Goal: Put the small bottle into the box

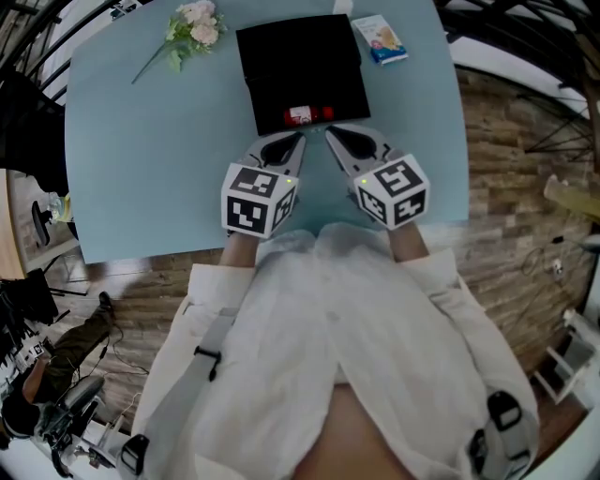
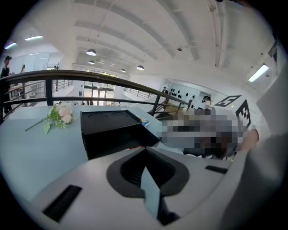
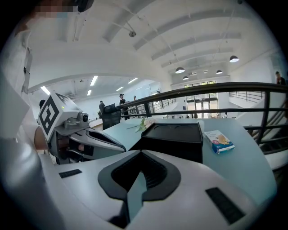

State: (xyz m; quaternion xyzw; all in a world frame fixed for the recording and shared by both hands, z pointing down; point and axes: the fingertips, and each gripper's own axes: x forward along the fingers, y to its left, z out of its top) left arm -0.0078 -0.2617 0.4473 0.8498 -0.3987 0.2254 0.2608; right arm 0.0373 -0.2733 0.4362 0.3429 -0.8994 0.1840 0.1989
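A black box (image 1: 298, 56) lies open in the middle of the pale blue table (image 1: 141, 159). A small red bottle with a white label (image 1: 305, 115) lies on its side in the near part of the box. My left gripper (image 1: 300, 139) and right gripper (image 1: 328, 133) sit side by side just in front of the box's near edge, tips pointing at the bottle and not touching it. Both are shut with nothing between the jaws. The left gripper view shows its closed tips (image 2: 145, 150) facing the box (image 2: 112, 128); the right gripper view shows the same (image 3: 141, 152), with the box (image 3: 173, 134) ahead.
A sprig of pale flowers (image 1: 192, 28) lies at the far left of the table, and a small blue and white carton (image 1: 380, 39) at the far right behind the box. The table's near edge runs just under my hands. A railing stands beyond the table.
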